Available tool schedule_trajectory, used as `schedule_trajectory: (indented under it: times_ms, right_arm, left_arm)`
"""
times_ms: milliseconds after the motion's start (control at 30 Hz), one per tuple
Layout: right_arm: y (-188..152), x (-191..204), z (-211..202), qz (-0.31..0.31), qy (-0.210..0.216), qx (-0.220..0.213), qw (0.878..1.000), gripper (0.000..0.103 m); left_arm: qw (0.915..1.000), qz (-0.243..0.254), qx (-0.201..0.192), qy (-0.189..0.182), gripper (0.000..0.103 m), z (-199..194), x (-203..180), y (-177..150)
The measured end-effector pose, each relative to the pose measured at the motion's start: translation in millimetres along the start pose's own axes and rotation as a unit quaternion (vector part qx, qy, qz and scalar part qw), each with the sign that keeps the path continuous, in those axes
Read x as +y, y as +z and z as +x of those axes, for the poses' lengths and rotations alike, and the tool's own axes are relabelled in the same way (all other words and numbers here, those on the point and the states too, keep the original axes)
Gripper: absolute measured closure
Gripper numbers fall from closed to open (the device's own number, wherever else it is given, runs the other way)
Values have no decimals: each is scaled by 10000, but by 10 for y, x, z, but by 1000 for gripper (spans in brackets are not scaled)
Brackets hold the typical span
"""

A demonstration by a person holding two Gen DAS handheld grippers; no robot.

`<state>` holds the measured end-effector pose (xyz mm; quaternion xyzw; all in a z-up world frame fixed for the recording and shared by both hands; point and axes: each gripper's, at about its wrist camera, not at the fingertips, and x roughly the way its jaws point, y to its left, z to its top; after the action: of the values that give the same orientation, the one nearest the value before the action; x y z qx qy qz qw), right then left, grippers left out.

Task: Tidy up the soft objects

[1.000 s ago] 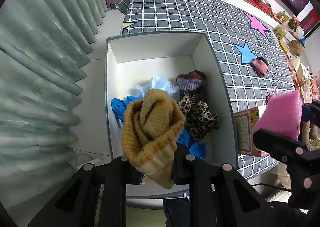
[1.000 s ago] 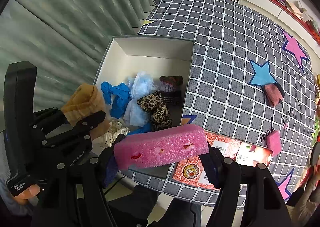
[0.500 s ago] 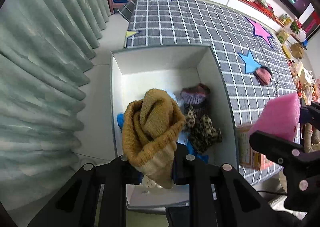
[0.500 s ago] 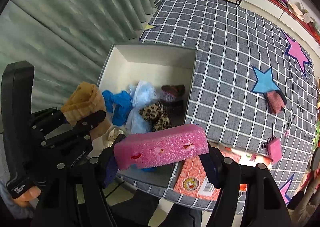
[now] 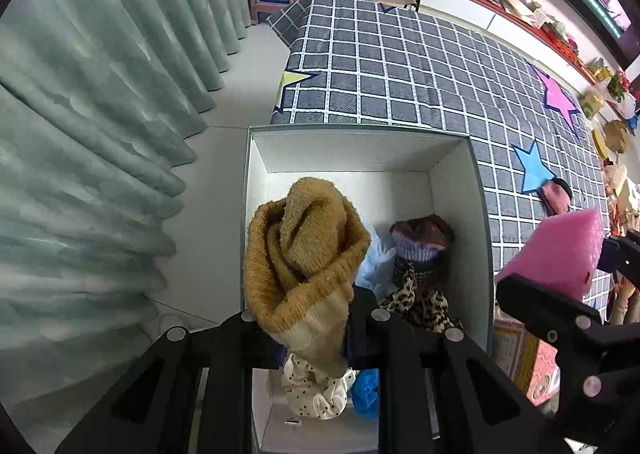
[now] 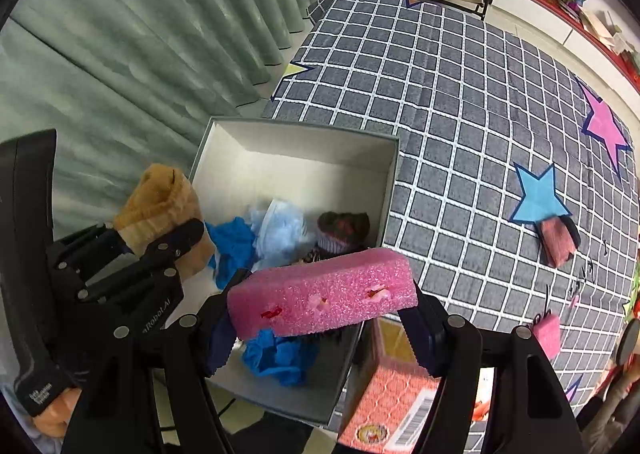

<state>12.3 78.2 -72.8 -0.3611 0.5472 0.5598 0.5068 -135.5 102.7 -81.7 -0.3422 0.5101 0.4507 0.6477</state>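
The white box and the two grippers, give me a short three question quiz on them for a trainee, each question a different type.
1. True or false: the left gripper is clamped on a mustard knitted piece.
2. Multiple choice: what does the right gripper hold? A) a blue glove B) a pink foam block C) a leopard-print cloth
3. Short answer: where does the small pink and black item lie?

Key:
1. True.
2. B; the block spans the fingers crosswise.
3. Outside the white box, on the checked cloth beside the blue star.
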Motion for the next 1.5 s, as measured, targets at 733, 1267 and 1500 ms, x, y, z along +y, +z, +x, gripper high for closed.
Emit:
schedule_trajectory:
  times_ms: [733,1267,1500]
  right_arm:
    - [280,-156,221,234,77,90,9997,31]
    - [359,-139,318,129,114,176,9997,31]
    - [394,-134,358,98,115,217,9997,31]
  left_arm:
    - [9994,-98,287,167,81,237,-163,28]
    - [9988,-166,432,162,81,373,-157,91]
    - [9986,-181,467,159,81,414,-165,111]
